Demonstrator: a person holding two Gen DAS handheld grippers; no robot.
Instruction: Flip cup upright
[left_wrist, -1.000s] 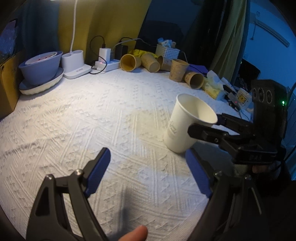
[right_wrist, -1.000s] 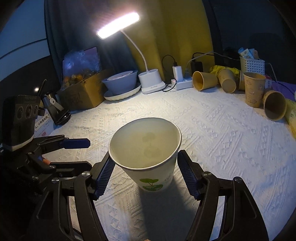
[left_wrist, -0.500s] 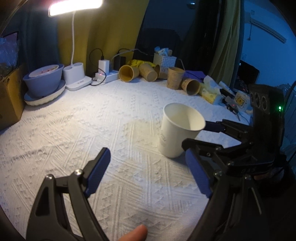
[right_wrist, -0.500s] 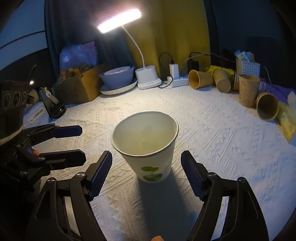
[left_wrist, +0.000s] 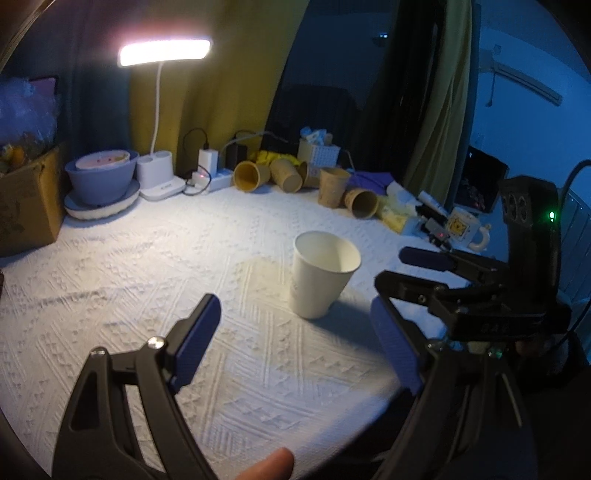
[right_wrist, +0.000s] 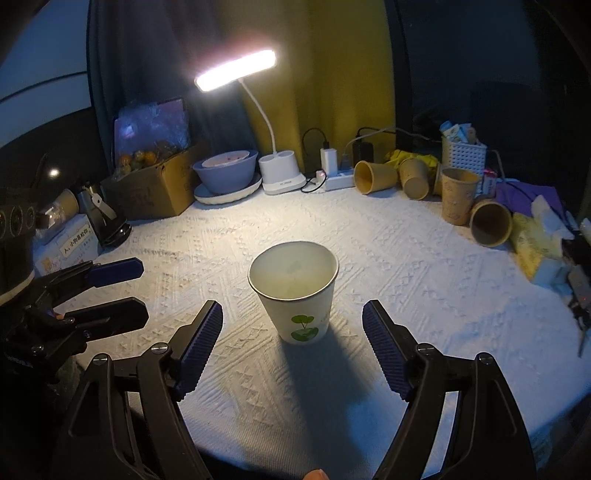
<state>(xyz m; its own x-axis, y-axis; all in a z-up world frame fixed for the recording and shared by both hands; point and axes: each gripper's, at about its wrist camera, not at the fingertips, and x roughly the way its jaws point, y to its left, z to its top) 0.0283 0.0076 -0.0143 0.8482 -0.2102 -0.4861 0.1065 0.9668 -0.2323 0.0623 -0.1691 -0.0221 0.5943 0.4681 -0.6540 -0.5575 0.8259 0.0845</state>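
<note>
On ridged white cloth (right_wrist: 388, 266), tapered paper cup (right_wrist: 295, 295) upright, mouth round

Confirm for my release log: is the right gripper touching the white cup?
Apart. The right wrist view shows the right gripper open, with bare tablecloth between each pad and the upright white cup.

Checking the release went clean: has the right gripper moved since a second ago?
Yes. The right gripper has backed away from the white cup, which stands upright on the tablecloth; its open jaws flanked the cup before and now sit short of it.
</note>
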